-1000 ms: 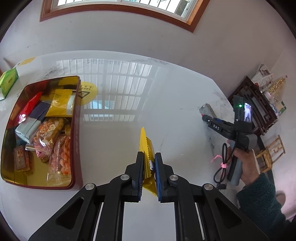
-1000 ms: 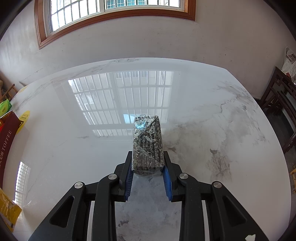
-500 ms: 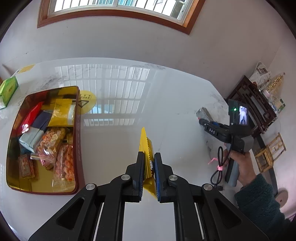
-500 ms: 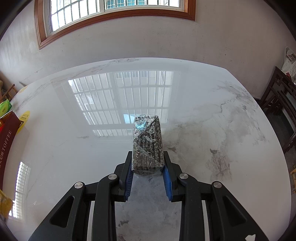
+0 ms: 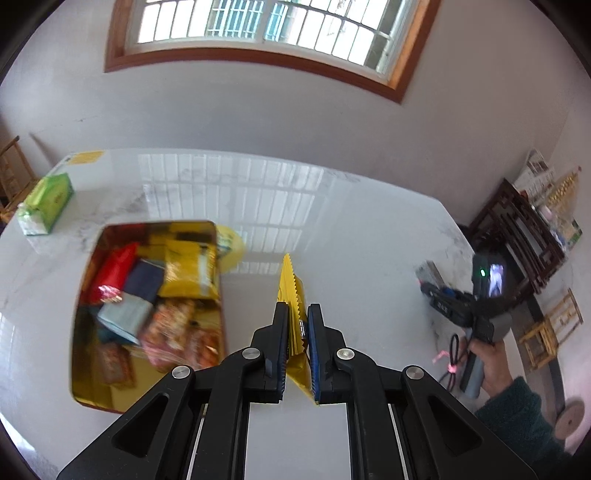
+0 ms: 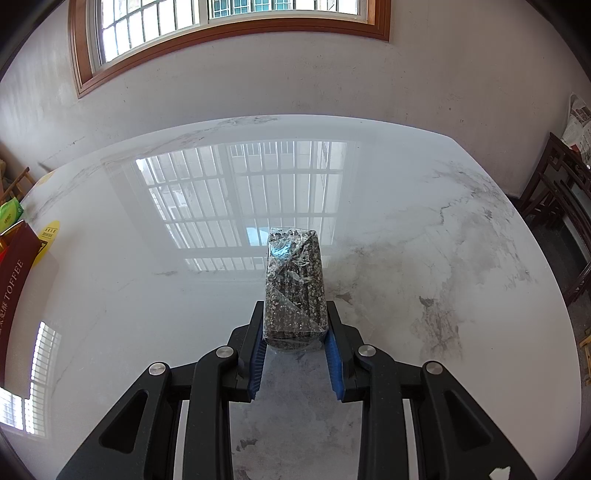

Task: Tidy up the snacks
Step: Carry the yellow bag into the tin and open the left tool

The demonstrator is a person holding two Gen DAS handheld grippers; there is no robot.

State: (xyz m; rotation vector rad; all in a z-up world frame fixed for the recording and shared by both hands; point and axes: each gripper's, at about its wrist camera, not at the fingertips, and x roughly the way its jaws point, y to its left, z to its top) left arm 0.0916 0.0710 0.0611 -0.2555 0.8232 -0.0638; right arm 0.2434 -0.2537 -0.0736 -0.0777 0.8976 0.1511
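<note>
White marble counter (image 6: 406, 229) under a wood-framed window (image 5: 266, 33), plaster wall behind, dark wooden furniture off to the right.

Left gripper (image 5: 297, 332): jaws clenched on a yellow packet (image 5: 291, 291), pinched edge-on so the flat foil stands upright between the blue pads, serrated top edge pointing away. Probably held by the thin side to slide in among what is already packed. Gripper raised above the counter, tilted downward, with the gold tin (image 5: 88, 391) close by to the left. Tin already crowded: red, navy, pale blue, yellow and orange-printed wrappers, all blurred. Beyond it a yellow round sticker (image 5: 234, 245) on the counter, and further left a green tissue pack (image 5: 46, 205).

Right gripper (image 6: 295, 332): jaws closed against the sides of a dark speckled bar (image 6: 295, 284) in clear film, long axis pointing forward; whether lifted or resting on the counter cannot be told. Grip at the near end leaves most of the bar sticking out ahead, handy for setting down far end first. Seen from the left wrist view, right hand (image 5: 491, 365) wrapped round the pistol-style handle, sleeve dark green, gripper level and well apart from the tin. Only the tin's maroon wall with "TOFFEE" lettering shows at the left edge of the right wrist view.

Likely step in hand: yellow packet into the tin first, the bar waiting its turn.
</note>
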